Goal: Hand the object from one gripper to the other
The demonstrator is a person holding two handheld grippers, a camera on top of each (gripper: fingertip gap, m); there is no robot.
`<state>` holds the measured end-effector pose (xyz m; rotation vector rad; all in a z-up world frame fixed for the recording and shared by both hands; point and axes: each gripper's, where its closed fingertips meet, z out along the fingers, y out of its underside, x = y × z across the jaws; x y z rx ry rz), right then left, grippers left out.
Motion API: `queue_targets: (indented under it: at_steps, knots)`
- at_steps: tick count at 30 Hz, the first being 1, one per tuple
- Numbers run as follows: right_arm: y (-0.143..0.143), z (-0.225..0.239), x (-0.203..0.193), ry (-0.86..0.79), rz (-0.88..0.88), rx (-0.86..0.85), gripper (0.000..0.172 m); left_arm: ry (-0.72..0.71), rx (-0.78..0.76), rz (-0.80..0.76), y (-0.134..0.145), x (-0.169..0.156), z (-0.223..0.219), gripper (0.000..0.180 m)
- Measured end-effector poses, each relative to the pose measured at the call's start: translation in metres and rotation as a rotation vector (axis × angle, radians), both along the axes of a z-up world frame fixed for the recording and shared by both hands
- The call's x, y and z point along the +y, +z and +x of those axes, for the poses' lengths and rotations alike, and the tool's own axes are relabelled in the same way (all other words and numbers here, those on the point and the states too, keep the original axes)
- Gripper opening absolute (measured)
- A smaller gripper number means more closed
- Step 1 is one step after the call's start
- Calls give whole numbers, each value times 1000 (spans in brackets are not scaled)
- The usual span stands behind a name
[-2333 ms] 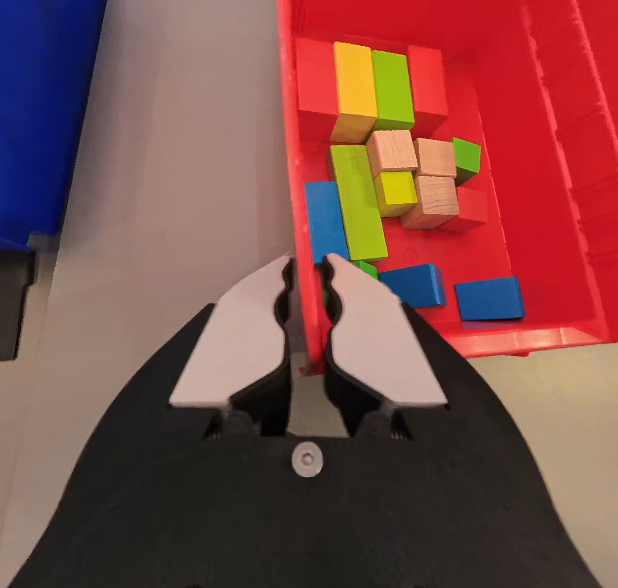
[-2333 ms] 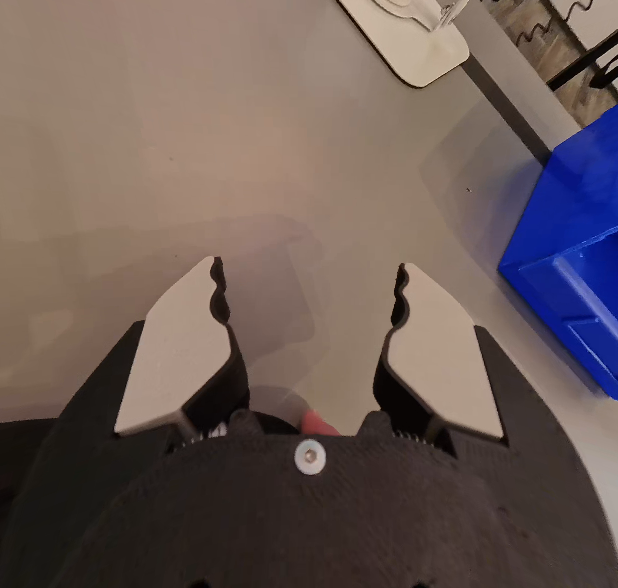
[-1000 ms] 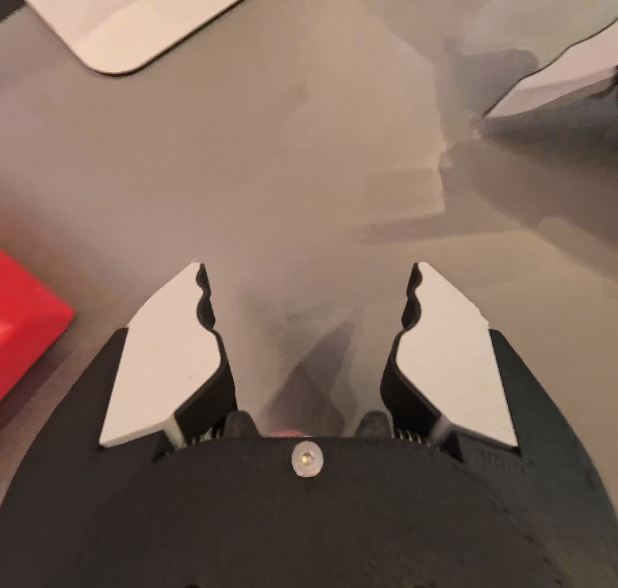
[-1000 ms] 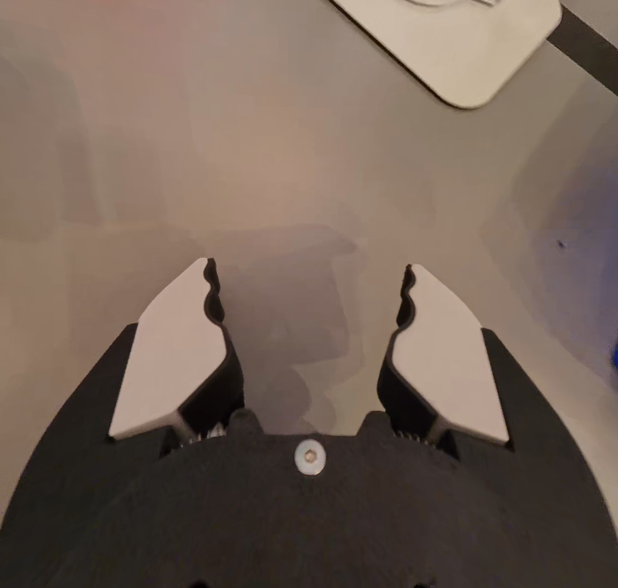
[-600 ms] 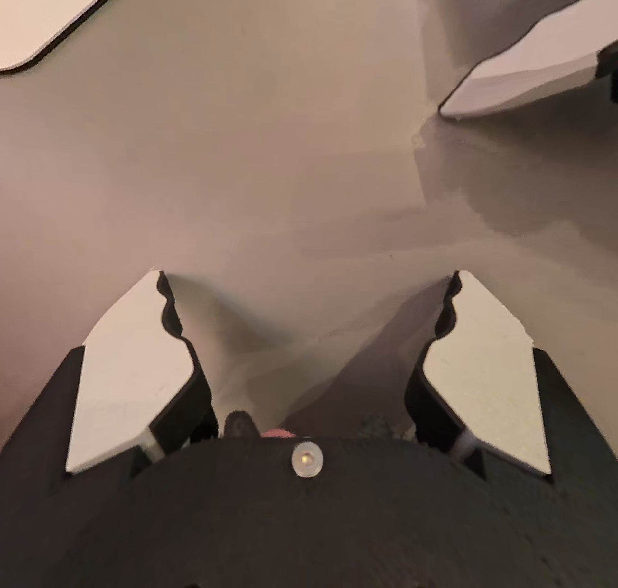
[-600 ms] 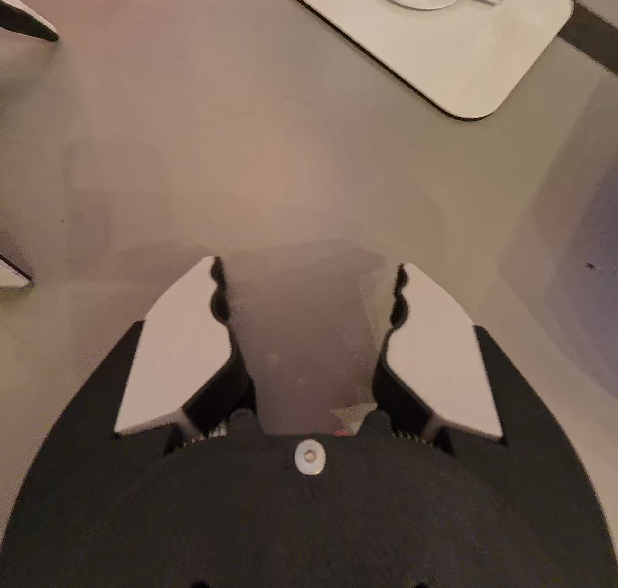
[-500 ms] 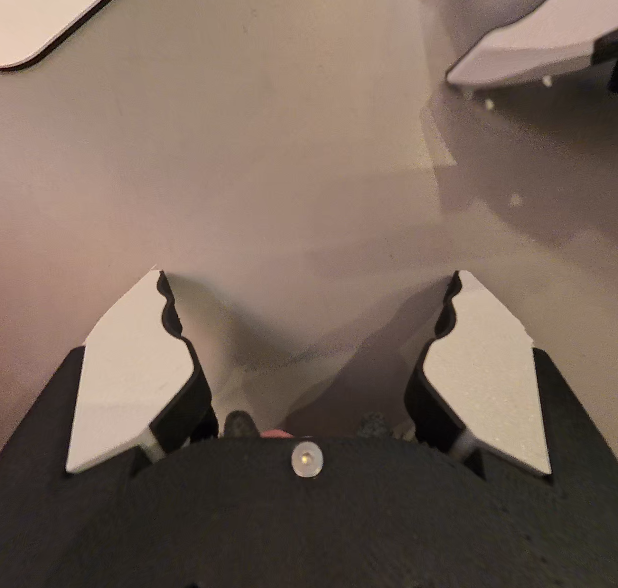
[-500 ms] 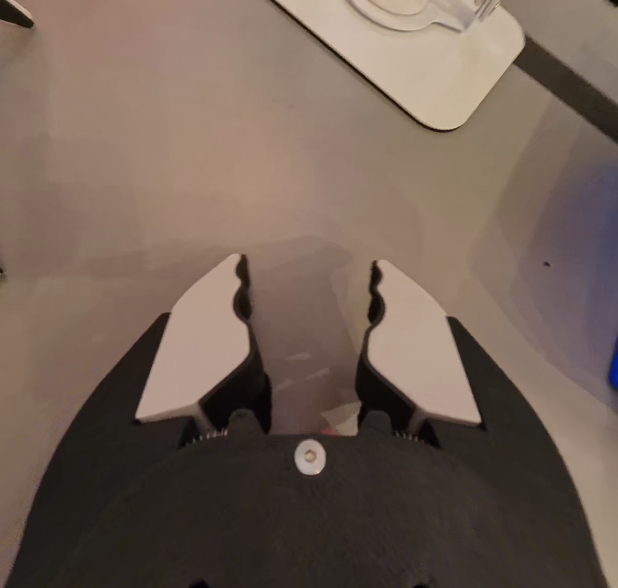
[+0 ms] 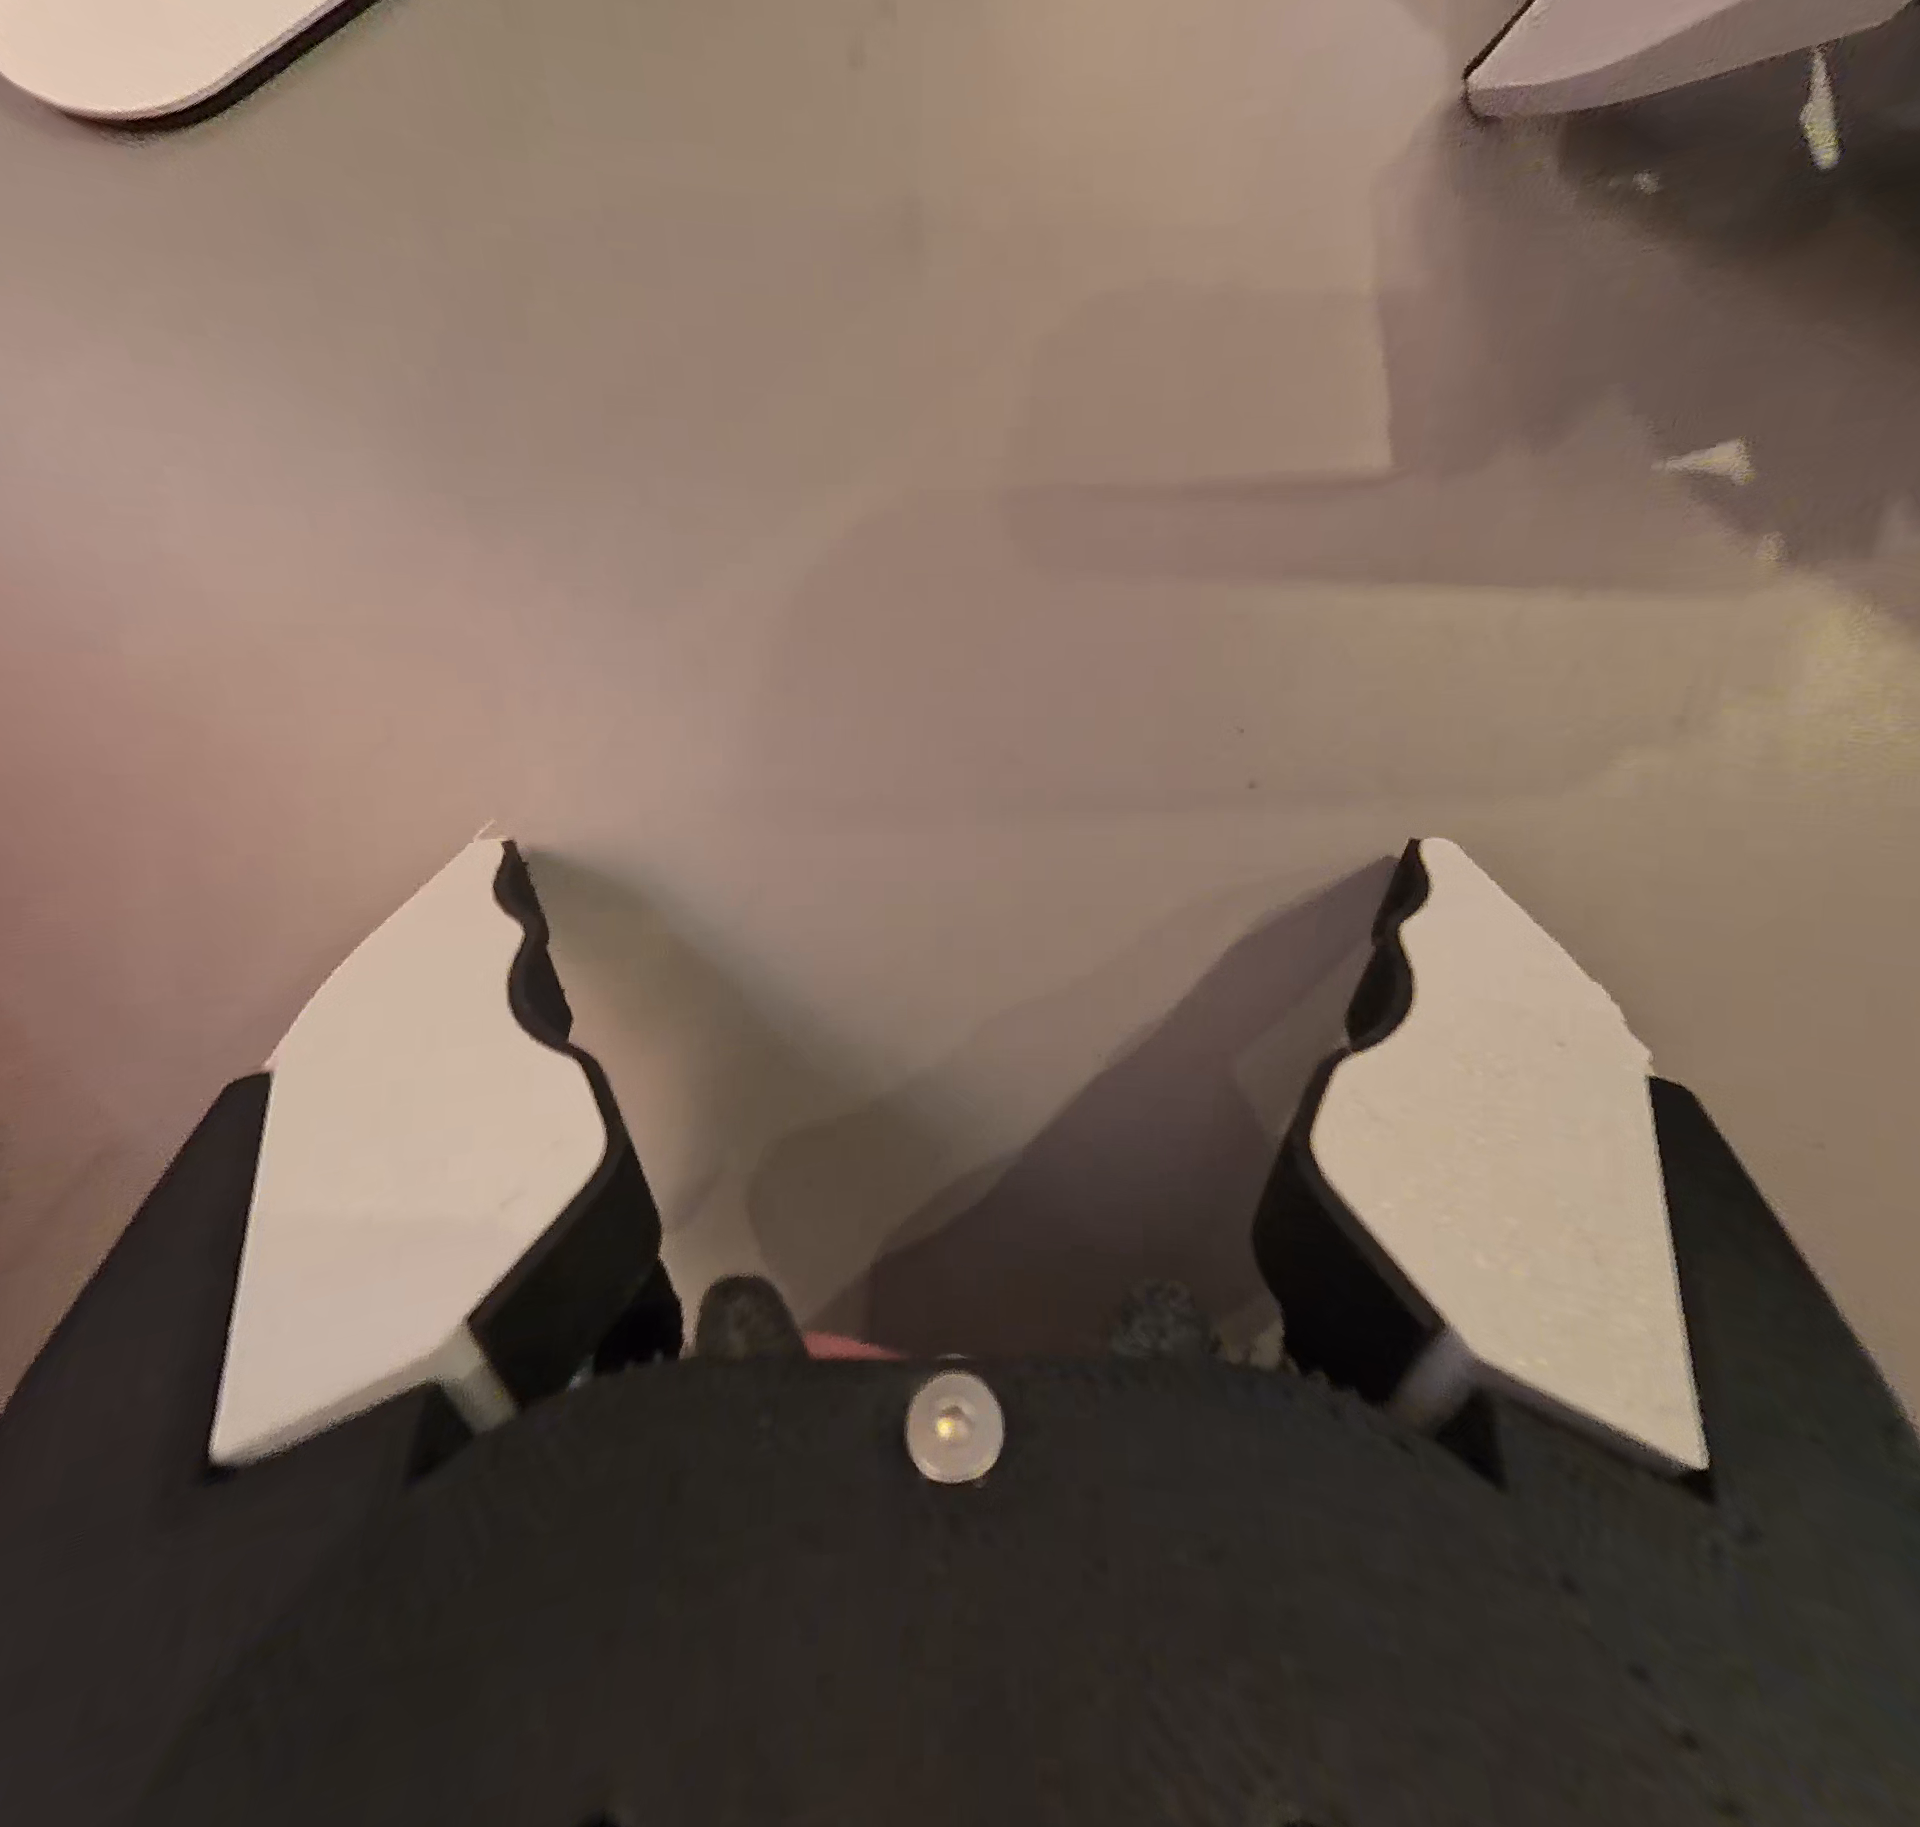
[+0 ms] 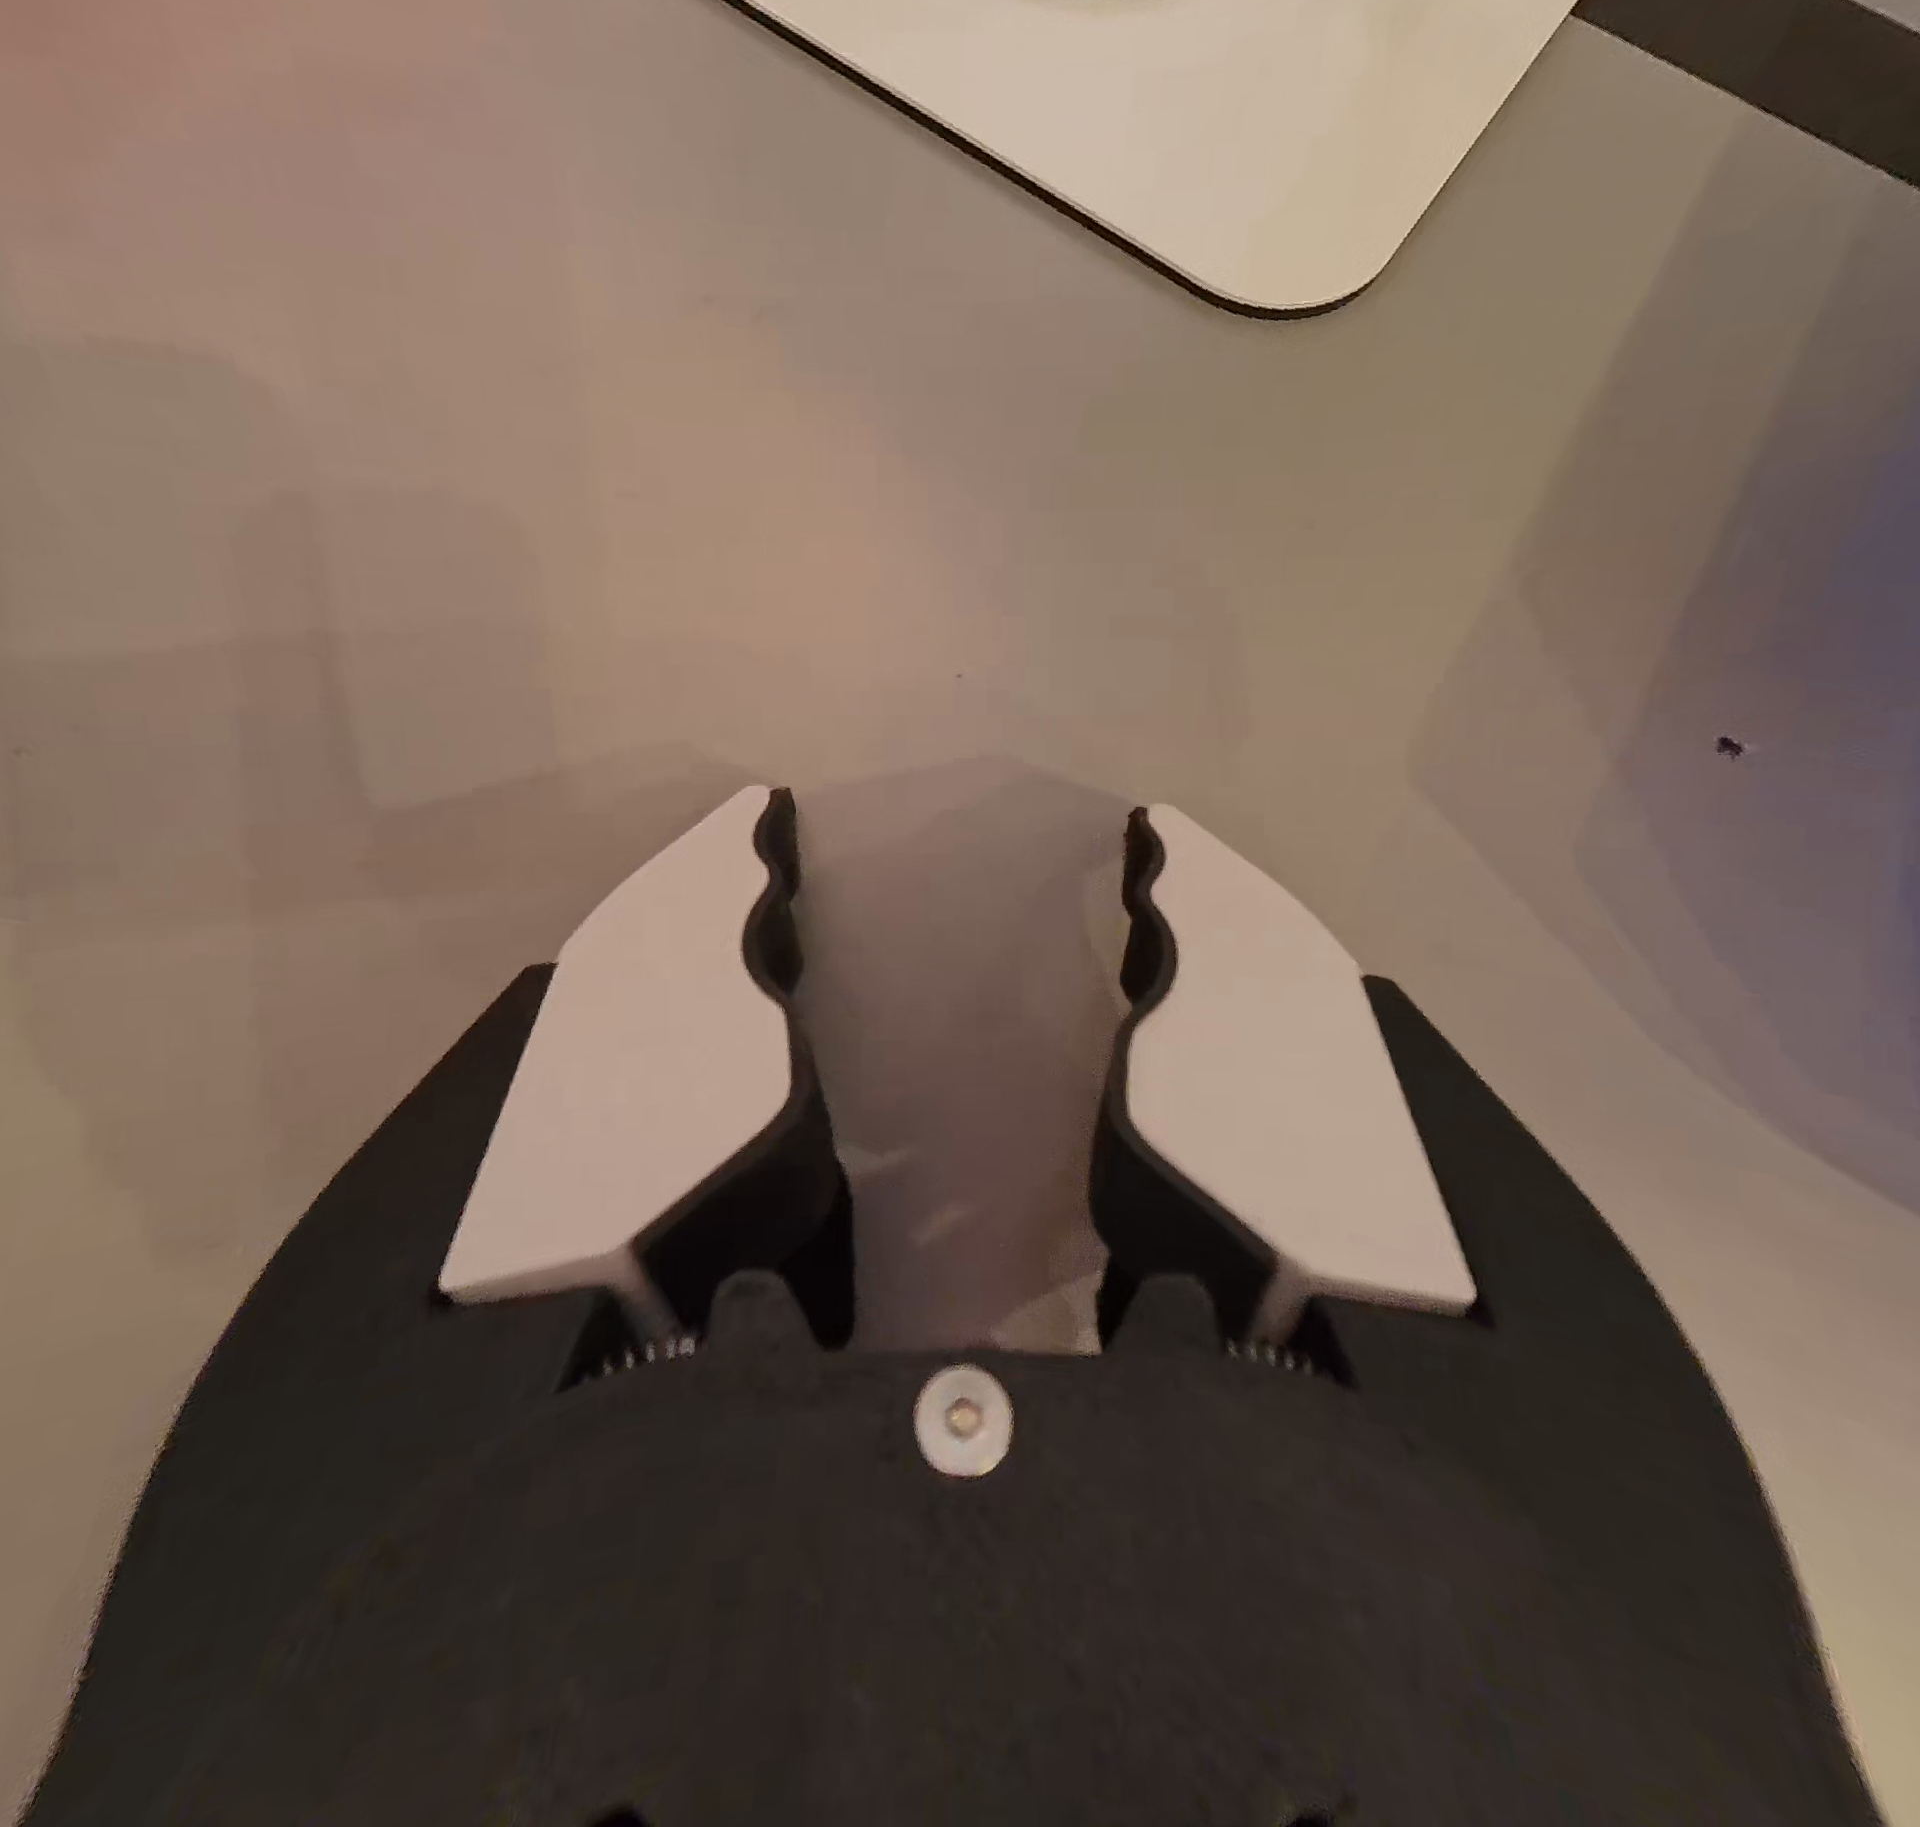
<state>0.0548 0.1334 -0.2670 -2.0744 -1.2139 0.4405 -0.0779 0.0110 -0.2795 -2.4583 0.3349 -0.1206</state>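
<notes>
Both grippers [image 9: 960, 847] [image 10: 962, 806] apparently empty, apart

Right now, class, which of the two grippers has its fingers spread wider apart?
The left gripper: its fingers stand far wider than the right gripper, and both are empty.

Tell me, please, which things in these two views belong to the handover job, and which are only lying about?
Belong to the job:
- left gripper, jaws wide apart, nothing between them
- right gripper, jaws narrower, also with nothing between them
- no object to hand over is in view

Only lying about:
- white board with a clear round piece on it
- grey table
</notes>
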Motion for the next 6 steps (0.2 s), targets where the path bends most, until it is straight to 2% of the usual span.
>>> queue_targets:
  at_steps: [2, 3, 5, 6]
  knots:
    - [0, -2, -3, 10, -10, 3, 57, 8, 0, -2, 0, 1, -2, 146]
    - [-1, -3, -5, 27, -8, -4, 68, 7, 1, -2, 0, 1, -2, 146]
    - [-6, -5, -8, 48, -51, -22, 110, 6, 0, -2, 0, 1, -2, 147]
    - [-8, -5, -7, 52, -57, -33, 123, 6, 0, -2, 0, 1, -2, 147]
